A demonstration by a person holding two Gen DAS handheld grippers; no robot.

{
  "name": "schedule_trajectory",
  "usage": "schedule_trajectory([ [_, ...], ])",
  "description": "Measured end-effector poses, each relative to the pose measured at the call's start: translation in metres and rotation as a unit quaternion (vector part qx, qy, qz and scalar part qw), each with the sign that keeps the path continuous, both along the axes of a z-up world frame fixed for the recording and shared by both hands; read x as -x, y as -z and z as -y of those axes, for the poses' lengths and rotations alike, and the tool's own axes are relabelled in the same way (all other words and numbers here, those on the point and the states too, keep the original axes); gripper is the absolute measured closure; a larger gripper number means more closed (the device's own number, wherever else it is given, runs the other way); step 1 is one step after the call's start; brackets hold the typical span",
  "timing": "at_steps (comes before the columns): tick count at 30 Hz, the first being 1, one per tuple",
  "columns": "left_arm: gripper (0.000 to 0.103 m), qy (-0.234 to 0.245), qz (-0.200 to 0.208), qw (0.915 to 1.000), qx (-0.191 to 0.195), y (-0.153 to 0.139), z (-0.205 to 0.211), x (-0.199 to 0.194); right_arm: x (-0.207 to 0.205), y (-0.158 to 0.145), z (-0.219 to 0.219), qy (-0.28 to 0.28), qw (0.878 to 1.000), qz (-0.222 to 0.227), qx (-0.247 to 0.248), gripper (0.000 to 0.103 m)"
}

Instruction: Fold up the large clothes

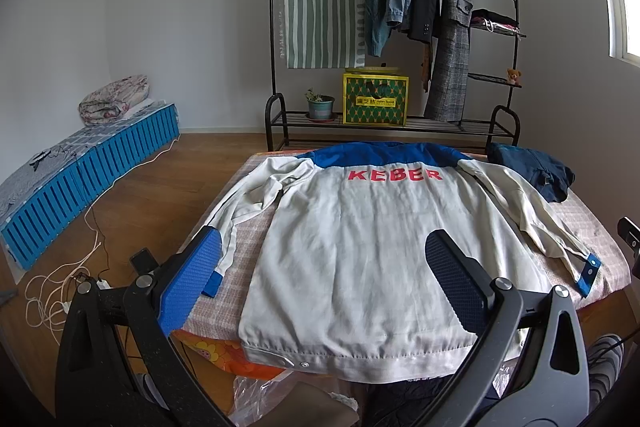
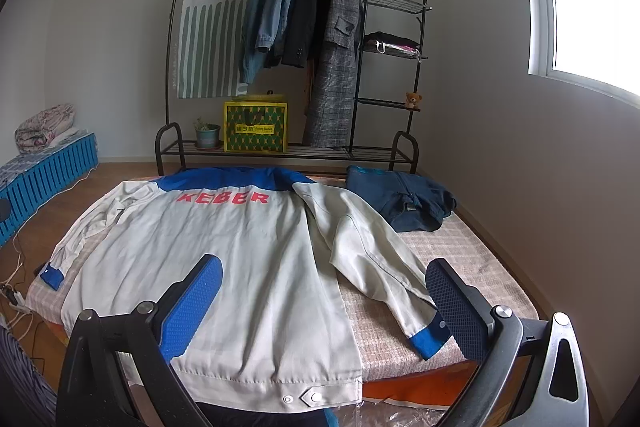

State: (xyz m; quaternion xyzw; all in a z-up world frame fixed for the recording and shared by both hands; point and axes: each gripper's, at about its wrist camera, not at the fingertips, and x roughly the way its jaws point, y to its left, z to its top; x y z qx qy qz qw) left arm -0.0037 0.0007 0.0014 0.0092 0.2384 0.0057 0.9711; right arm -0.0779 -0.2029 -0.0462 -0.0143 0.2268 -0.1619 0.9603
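- Desk with a checked cover carries the whole job; its near edge sits at 6 o'clock in both wrist views, and the far edge lies close in front of the clothes rack at 12 o'clock.
- Jacket, pale grey with a blue yoke and red "KEBER" lettering, lies back-up and flat across the desk, collar toward 12 o'clock, hem hanging just over the near edge.
- Folded navy garment rests at the far corner, around 1 o'clock of the jacket, apart from the body but close to the shoulder of the right sleeve.
- Right sleeve runs out toward 4 o'clock, its blue cuff just beside one finger of the right gripper; left sleeve is bunched near the shoulder and trails to 8 o'clock.
- Left gripper hovers over the hem, fingers spread wide and holding nothing; the right gripper's fingers are likewise wide and empty.
- Likely first step is bringing a sleeve in: pinch the cuff through both layers, lift only enough to clear the cloth, lay it straight across the back, and smooth the bunched left sleeve first so no wrinkle gets folded in.
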Motion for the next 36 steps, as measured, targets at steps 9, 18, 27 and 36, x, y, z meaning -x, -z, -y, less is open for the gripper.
schedule_trajectory([
  [9,0.000,0.000,0.000,1.0000,0.001,0.0007,-0.0005,0.0001,-0.0001,0.0005,-0.0003,0.000,1.000,0.000,0.001,0.000],
  [18,0.000,-0.001,0.000,1.0000,0.002,0.0005,-0.0008,-0.0003,-0.0007,0.0011,-0.0003,0.000,1.000,0.001,0.001,0.000],
  [27,0.000,-0.001,-0.001,1.0000,0.003,0.0000,-0.0010,-0.0005,-0.0024,0.0010,0.0015,0.001,1.000,0.001,0.002,0.000],
  [36,0.000,-0.001,-0.001,1.0000,0.003,0.0003,-0.0008,-0.0005,-0.0021,-0.0010,0.0022,0.003,1.000,0.002,0.001,0.000],
])
